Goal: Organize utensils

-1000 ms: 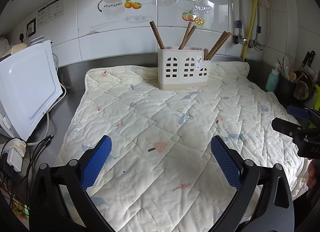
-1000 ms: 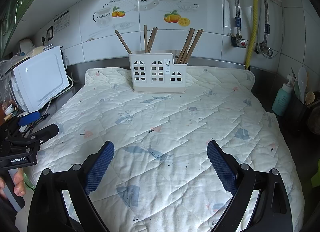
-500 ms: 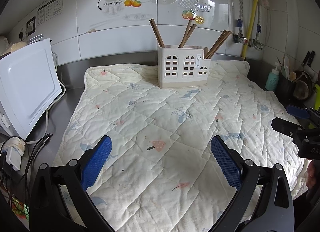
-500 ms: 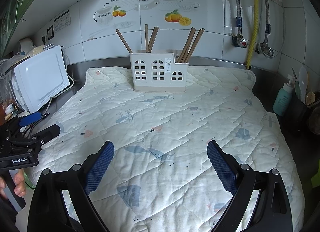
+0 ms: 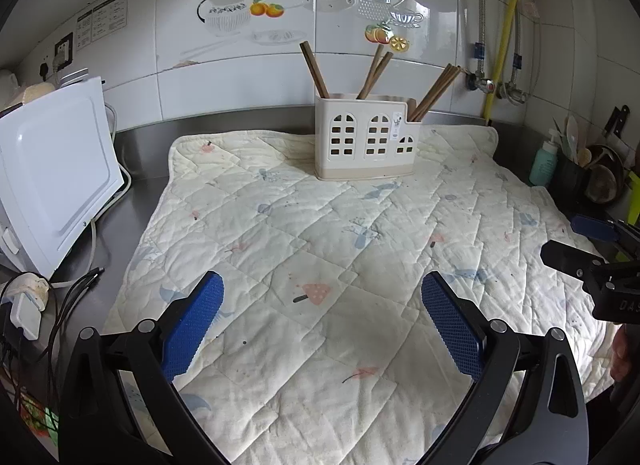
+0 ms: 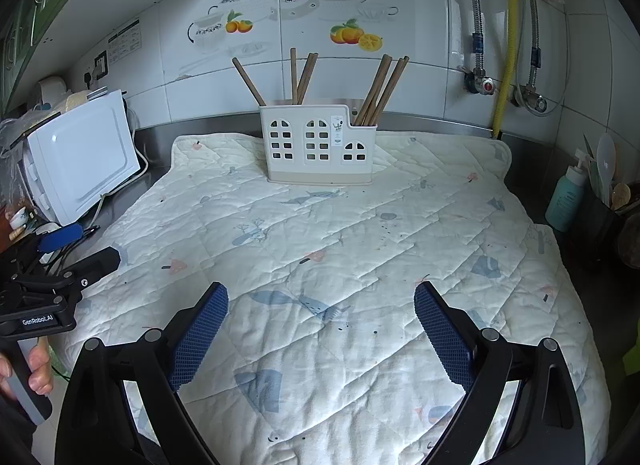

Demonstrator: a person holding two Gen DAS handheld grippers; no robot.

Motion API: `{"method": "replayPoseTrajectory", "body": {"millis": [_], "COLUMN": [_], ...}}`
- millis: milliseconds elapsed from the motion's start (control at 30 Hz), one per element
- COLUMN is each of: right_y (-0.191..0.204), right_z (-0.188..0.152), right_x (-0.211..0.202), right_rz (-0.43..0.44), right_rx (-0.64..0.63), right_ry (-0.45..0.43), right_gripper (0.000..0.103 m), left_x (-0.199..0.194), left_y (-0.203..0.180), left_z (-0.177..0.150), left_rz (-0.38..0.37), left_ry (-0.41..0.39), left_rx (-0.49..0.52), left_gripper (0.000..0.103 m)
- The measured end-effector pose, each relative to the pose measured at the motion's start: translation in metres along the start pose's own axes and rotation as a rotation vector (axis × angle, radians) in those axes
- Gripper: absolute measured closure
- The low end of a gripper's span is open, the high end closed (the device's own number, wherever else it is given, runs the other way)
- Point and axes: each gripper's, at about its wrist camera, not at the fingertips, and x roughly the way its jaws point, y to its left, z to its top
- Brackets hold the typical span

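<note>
While you hold both tools low over the near edge of the quilted mat (image 5: 304,233), your left gripper (image 5: 322,297) has its blue-padded fingers (image 5: 192,325) spread wide with nothing between them, only patterned fabric showing in the gap. Your right gripper (image 6: 320,305) is spread just as wide and holds nothing either. Each tool shows at the edge of the other's view, and a hand (image 6: 38,371) wraps the grip of the left one.

Take the white utensil holder (image 6: 316,145) as your landmark: it stands upright at the far side of the mat, close to the steel backsplash and well apart from both grippers. All the brown chopsticks (image 6: 378,89) you can see stand inside it, leaning: one in the left compartment, a pair in the middle, a bundle in the lower right compartment. Left of the holder, off the mat, sits a white appliance (image 5: 52,193) with cables trailing from it. Right of the holder, past the mat's edge, stands a teal pump bottle (image 6: 566,201) beside a dark container of kitchen tools (image 5: 576,145).
</note>
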Motion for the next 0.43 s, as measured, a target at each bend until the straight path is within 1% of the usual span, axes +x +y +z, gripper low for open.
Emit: {"method": "replayPoseTrajectory", "body": {"millis": [433], "right_y": [0.0024], "right_z": [-0.0004], "right_x": [0.0002], "right_rz": [0.003], "right_rx": [-0.002], "right_ry": [0.004], "right_gripper": [0.012], "left_x": [0.0041], "left_y": [0.0035], "left_z": [-0.0001], "left_rz": [-0.008], "left_ry": [0.018], "left_rx": [-0.015], "left_gripper": [0.005]}}
